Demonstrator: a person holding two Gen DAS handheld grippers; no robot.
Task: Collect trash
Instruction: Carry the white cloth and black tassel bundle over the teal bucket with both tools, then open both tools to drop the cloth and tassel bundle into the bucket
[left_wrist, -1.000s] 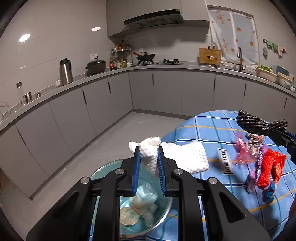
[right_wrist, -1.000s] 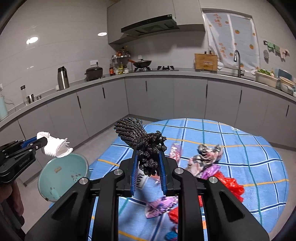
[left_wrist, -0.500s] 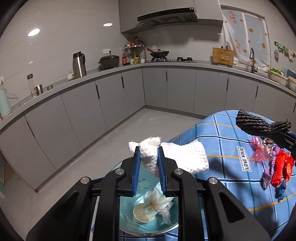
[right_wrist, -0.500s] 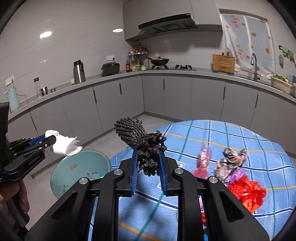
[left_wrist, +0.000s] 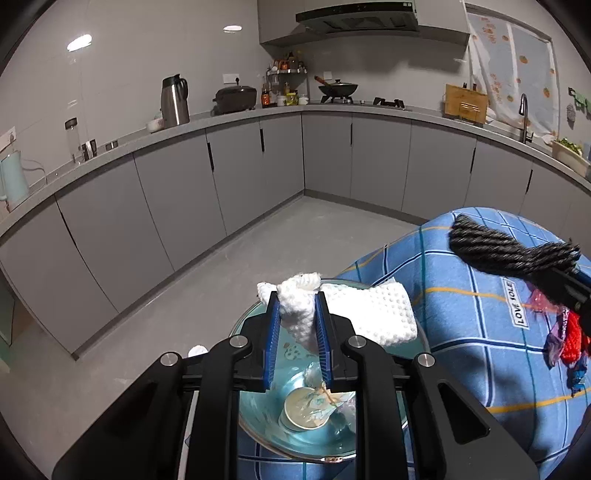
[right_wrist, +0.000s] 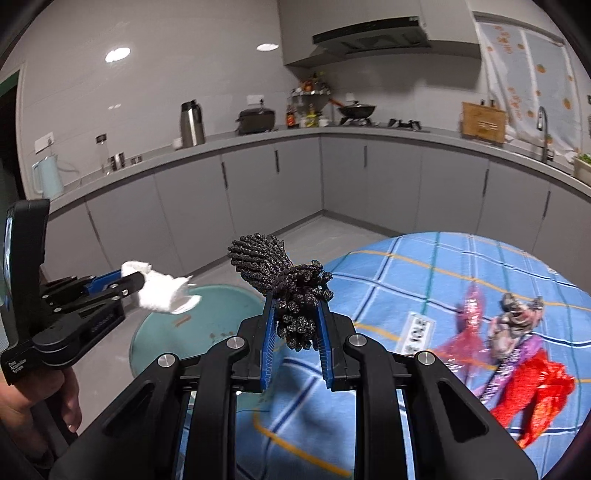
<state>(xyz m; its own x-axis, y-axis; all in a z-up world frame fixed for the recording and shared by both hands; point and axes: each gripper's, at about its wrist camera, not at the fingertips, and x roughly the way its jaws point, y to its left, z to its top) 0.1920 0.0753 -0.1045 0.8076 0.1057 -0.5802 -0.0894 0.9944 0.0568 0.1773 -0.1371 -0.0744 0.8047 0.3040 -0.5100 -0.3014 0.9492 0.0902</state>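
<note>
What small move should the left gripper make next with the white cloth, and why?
Probably open the jaws and let go. The left gripper holds the white knitted cloth directly above the teal bin, which already contains a paper cup and crumpled wrapping. From the right wrist view the cloth hangs over the bin's rim, so easing slightly further over the opening first may be safer.
</note>
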